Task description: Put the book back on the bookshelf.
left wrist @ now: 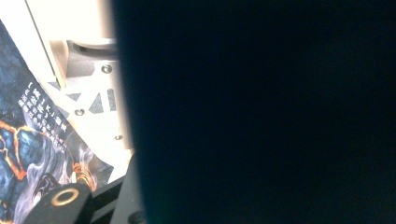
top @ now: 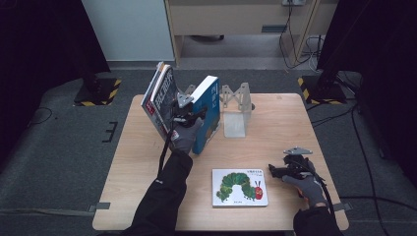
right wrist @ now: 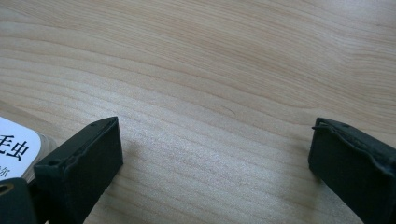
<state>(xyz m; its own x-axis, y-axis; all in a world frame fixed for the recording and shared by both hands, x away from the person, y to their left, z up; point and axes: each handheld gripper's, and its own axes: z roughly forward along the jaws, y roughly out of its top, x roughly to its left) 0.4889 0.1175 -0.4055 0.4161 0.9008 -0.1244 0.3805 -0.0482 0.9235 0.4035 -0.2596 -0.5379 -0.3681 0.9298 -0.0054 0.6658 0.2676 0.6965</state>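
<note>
Pale grained wooden table [top: 147,196], glossy rectangular book [top: 209,110]

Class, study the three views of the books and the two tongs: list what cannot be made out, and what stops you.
- Left tongs, high view: the gloved hand and blue book hide the jaws, so the grip is unreadable.
- Left gripper view: a dark surface close to the lens covers most of it.
- Caterpillar book, right gripper view: cut off by the left edge.
- Caterpillar book's title, high view: too small.

Light wooden table [top: 290,123]: caterpillar picture book [top: 239,187], leaning books [top: 160,96], clear bookend [top: 235,110].
</note>
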